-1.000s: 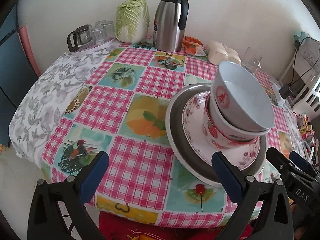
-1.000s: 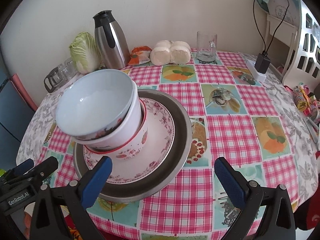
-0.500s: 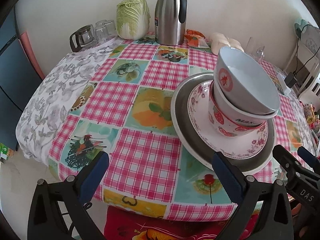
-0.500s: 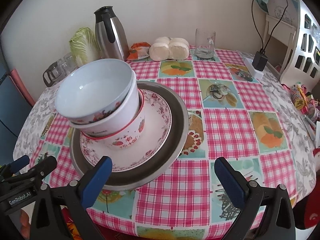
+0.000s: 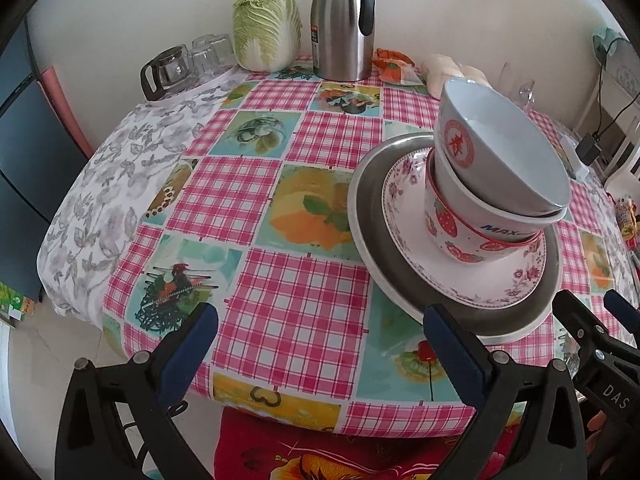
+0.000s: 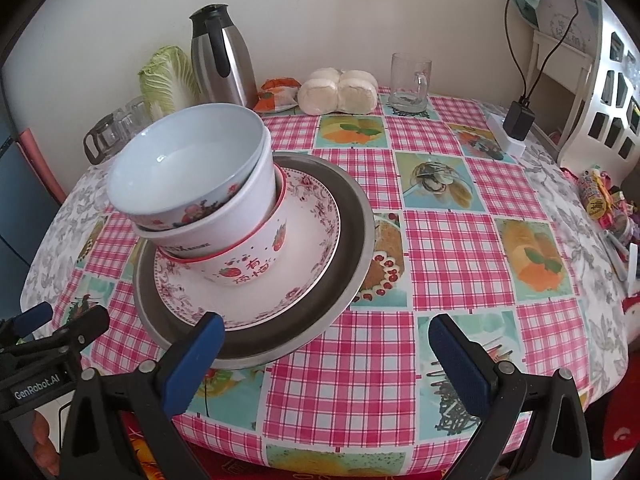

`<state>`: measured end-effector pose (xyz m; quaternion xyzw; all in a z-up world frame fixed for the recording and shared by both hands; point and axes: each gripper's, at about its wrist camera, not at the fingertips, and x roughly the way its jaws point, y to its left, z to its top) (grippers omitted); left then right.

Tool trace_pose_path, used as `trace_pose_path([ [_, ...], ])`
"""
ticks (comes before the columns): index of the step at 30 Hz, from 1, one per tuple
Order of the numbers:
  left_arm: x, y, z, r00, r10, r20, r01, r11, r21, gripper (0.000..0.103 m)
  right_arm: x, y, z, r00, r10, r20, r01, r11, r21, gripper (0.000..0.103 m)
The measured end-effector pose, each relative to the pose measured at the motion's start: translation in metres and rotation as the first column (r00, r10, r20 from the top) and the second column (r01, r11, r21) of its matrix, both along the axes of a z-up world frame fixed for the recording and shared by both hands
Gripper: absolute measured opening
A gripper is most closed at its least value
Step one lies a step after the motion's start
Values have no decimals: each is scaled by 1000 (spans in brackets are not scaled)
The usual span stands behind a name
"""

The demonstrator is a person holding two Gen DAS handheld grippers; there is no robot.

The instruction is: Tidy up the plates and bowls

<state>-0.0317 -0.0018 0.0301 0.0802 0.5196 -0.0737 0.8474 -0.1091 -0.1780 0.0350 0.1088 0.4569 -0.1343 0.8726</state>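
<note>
While both our left gripper (image 5: 318,354) and right gripper (image 6: 326,354) hang spread wide and empty at the near table (image 6: 452,248) edge, the stack sits near that edge: three nested bowls, top bowl (image 6: 188,166) tilted, on a floral plate (image 6: 316,236) inside a metal tray (image 6: 352,240). Main risk we see: any nudge or lift of the tray tips the leaning bowls off, since they sit skewed. Thermos (image 5: 342,20), cabbage (image 5: 266,26), glass mug (image 6: 410,78) and buns (image 6: 340,92) line the far side, well apart, so nothing blocks our reach.
</note>
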Motion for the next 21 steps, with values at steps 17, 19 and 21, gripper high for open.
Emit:
trace_pose_path([
  [17,4,0,-7,999,-8,-31,9,1000,20,102,4,-4,-7,1000,0,-22,0,1000,-7,103],
  [19,5,-1,-7,999,-11,-32,12,1000,22,102,4,-4,-8,1000,0,-25,0,1000,-8,103],
  [21,5,-1,-8,999,-13,-35,13,1000,24,102,4,-4,-9,1000,1,-28,-2,1000,-9,103],
])
